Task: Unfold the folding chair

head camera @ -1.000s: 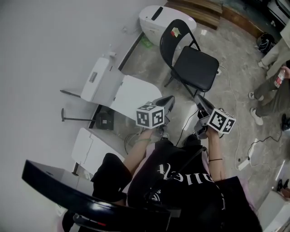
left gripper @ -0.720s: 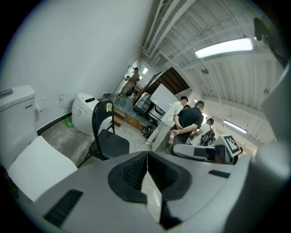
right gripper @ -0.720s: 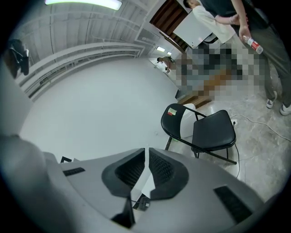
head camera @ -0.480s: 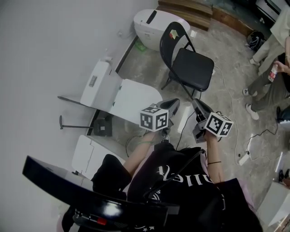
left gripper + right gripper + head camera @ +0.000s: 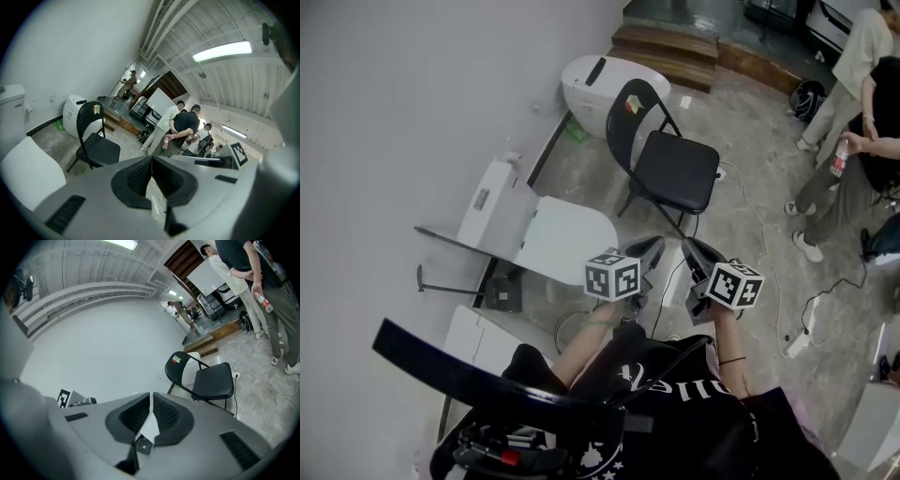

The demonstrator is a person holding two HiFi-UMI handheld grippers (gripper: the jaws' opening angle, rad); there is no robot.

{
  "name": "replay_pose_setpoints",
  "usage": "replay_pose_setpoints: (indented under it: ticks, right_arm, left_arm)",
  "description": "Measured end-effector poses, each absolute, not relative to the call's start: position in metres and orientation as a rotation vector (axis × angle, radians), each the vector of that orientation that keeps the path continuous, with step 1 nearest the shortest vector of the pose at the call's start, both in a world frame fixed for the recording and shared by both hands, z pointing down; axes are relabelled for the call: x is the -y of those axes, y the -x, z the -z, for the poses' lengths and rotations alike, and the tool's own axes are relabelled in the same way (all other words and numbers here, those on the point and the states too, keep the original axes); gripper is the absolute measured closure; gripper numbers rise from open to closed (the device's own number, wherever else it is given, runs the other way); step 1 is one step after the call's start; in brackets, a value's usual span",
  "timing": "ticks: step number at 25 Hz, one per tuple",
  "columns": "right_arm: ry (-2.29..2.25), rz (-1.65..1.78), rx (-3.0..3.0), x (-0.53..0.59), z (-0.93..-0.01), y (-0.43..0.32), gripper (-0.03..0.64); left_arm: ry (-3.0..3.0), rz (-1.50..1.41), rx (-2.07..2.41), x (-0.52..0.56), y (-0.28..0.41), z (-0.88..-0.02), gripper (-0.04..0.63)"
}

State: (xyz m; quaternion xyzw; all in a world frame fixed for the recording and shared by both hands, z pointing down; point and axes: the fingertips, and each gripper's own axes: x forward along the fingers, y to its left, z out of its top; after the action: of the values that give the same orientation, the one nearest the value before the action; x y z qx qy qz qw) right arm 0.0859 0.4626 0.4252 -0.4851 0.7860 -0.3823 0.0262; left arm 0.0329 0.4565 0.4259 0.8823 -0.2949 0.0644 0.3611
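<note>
The black metal folding chair [image 5: 678, 172] is already open. It stands on its legs on the grey stone floor [image 5: 750, 253], with its seat flat and its back up. There is a small coloured sticker [image 5: 630, 104] on the back of the chair. The left gripper [image 5: 653, 247] and the right gripper [image 5: 690, 249] are side by side, near each other, up in the air. Both point at the chair but do not touch it. The left gripper's jaws are pressed together with nothing in them. The right gripper's jaws meet at the tips and hold nothing too. A round white toilet [image 5: 591, 82] sits just behind the chair, by the white wall [image 5: 412, 94]. A person in grey trousers [image 5: 848, 192] stands off to the side, holding a bottle [image 5: 840, 157].
</note>
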Motion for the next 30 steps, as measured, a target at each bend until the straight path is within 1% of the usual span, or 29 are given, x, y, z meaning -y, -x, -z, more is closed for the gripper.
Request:
replay_pose_setpoints:
  ticks: [7,30]
  right_arm:
    - [1.492,1.137,-2.449,-0.491,-0.414,-0.114,0.589]
    - [1.503,1.115,-2.445,-0.491,-0.419,-0.127,0.594]
  left_arm:
    - [-2.278,-0.168,0.774,-0.488,-0.061,-0.419,0.589]
    - [-2.3,-0.18,0.806,-0.487,-0.063,-0.423,0.589]
